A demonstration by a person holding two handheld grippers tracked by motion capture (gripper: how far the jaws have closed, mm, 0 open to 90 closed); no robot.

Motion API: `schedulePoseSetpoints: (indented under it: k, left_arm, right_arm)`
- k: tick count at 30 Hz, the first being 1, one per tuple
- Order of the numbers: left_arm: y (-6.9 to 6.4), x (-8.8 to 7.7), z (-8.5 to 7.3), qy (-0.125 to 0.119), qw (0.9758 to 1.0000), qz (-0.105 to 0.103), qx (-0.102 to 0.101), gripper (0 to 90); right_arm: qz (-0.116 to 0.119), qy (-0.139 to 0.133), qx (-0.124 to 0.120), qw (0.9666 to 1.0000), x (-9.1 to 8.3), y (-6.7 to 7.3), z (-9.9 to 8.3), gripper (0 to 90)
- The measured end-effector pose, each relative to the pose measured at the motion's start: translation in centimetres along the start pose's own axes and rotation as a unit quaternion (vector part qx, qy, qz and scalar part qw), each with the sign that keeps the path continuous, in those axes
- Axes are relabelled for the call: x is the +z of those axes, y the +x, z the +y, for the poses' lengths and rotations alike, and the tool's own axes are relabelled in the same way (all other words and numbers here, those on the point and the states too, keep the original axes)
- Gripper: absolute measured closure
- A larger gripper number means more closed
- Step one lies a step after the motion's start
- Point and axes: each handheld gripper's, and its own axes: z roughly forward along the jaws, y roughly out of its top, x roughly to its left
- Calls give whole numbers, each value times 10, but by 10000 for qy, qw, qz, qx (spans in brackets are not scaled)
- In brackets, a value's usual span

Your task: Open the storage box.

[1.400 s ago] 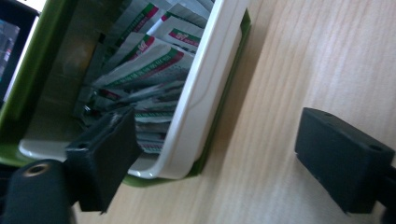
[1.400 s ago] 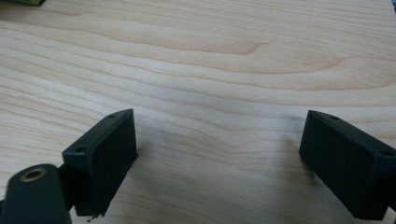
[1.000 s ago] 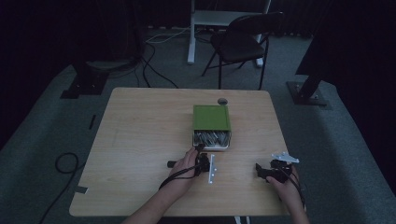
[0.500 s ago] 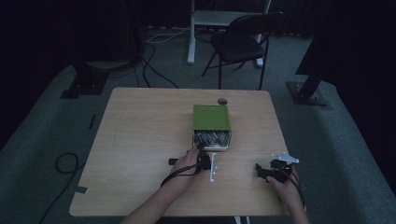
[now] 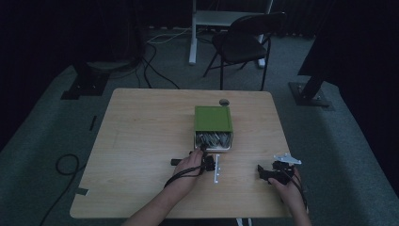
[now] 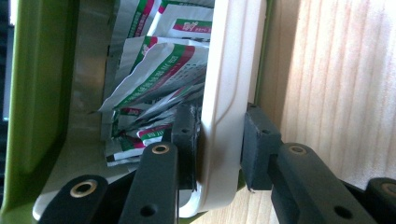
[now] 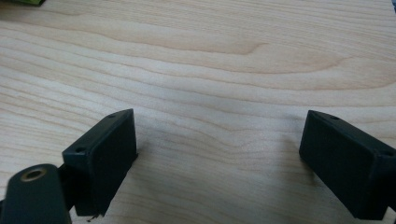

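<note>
The left hand-held gripper was seen pinching the white front rim of a drawer; its jaws had just been closing, and one pad was placed inside the drawer while the other pad was pressed against the outer face of the rim. The drawer was pulled partly out of a green box, which stood near the middle of the bench, slightly toward the person's side. Inside the drawer, many small sachets with white, green and red print were lying in a loose pile against the metal-coloured bottom. In the high view, the left hand was held just in front of the open drawer, and a white strip was lying on the bench just beside this hand. The right hand-held gripper was kept well apart from the box, near the right edge of the bench, with its jaws spread wide above bare wood and nothing between them.
</note>
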Motion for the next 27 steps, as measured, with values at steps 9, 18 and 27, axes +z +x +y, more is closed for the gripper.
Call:
schedulePoseSetpoints:
  k: [9, 18, 27]
  left_arm:
    - [-2, -6, 2, 15, 10000, -39, -17, 712]
    - [-5, -15, 2, 15, 9999, -118, -47, 712]
    - [-10, -25, 3, -20, 9999, -142, -22, 713]
  right_arm:
    - [-1, 2, -1, 10000, 0, 0, 0, 108]
    - [0, -1, -1, 10000, 0, 0, 0, 108]
    - [-1, -1, -1, 10000, 0, 0, 0, 108]
